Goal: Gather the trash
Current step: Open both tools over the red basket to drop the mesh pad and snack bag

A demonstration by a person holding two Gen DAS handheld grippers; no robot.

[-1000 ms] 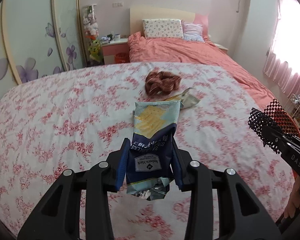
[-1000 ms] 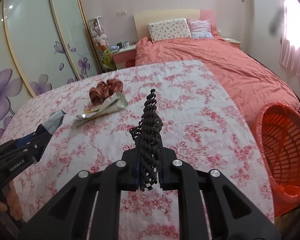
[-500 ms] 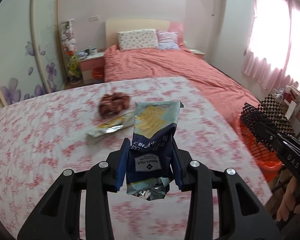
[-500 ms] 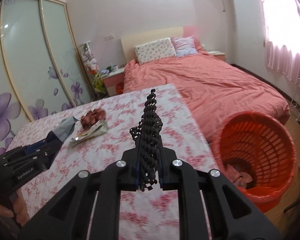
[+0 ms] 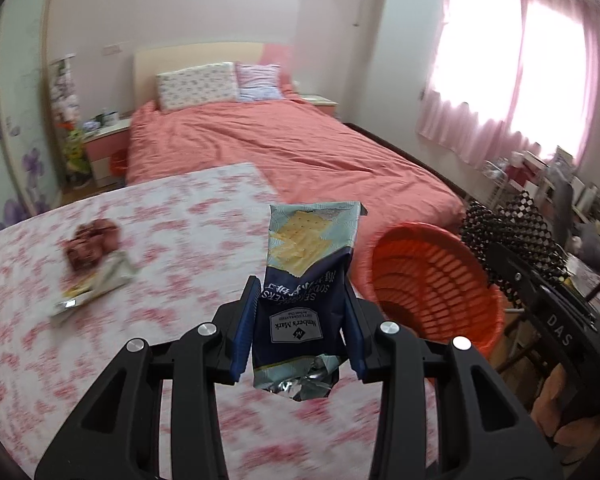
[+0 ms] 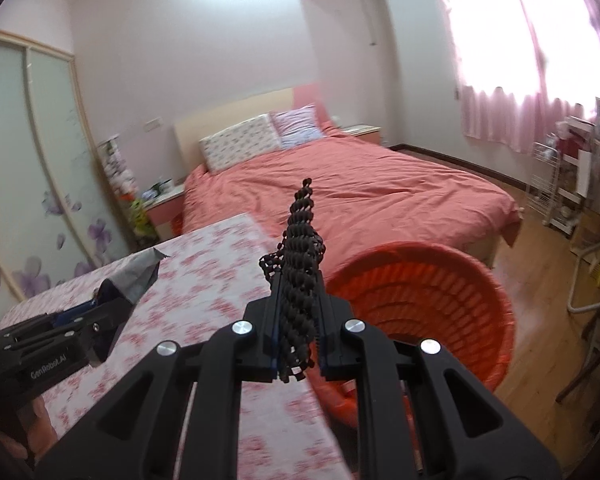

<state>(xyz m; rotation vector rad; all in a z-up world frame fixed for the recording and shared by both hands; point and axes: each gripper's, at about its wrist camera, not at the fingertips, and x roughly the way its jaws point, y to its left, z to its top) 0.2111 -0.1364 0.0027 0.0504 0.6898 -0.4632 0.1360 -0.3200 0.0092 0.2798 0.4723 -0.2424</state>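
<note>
Left hand-held gripper (image 5: 300, 328) clamps cracker bag (image 5: 308, 264) (orange basket (image 5: 432, 280) beside).

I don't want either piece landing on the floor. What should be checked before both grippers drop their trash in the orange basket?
1. Left gripper clamped on cracker wrapper: ok.
2. Right gripper clamped on black mesh piece: ok.
3. Orange basket upright, mouth unobstructed: ok.
4. Wrapper over the basket opening: not ok, it is beside the rim, over the floral table.
5. Mesh piece over the opening: cannot tell.
6. Trash remaining on the table: not ok, a crumpled wrapper remains.
</note>
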